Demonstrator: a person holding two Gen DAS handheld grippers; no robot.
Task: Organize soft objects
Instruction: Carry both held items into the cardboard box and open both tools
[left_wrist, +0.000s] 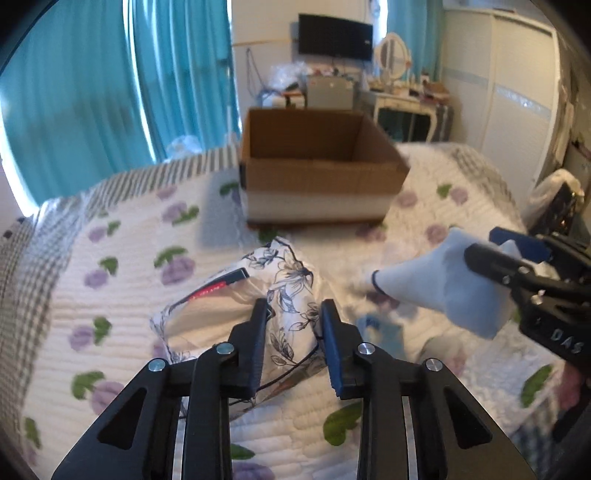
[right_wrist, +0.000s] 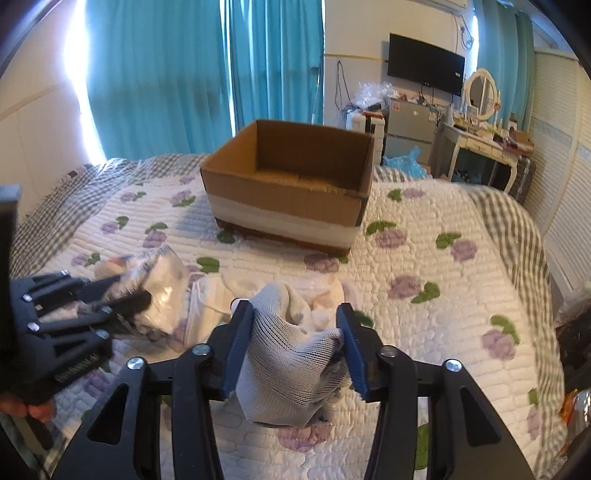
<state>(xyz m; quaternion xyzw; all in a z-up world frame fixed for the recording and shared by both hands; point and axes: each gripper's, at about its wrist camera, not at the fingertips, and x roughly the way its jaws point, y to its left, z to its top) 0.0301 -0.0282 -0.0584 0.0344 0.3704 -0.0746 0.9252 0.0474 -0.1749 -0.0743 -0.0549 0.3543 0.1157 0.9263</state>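
Note:
My left gripper (left_wrist: 293, 314) is closed on a clear packet of white fabric with a dark floral print (left_wrist: 291, 295) that lies on the quilt. It also shows in the right wrist view (right_wrist: 144, 299), blurred, with the packet (right_wrist: 162, 291). My right gripper (right_wrist: 295, 314) is shut on a pale white-blue sock (right_wrist: 291, 362) and holds it above the bed. In the left wrist view the right gripper (left_wrist: 491, 254) shows with the sock (left_wrist: 436, 284) hanging from it. An open, empty cardboard box (left_wrist: 317, 166) stands farther back on the bed and shows in the right view (right_wrist: 291, 192).
The bed has a white quilt with purple flowers (right_wrist: 424, 288). More white soft items (right_wrist: 221, 299) lie beside the packet. Teal curtains (left_wrist: 110, 92) hang behind. A dressing table (right_wrist: 480, 147) and a wardrobe (left_wrist: 509, 92) stand to the right.

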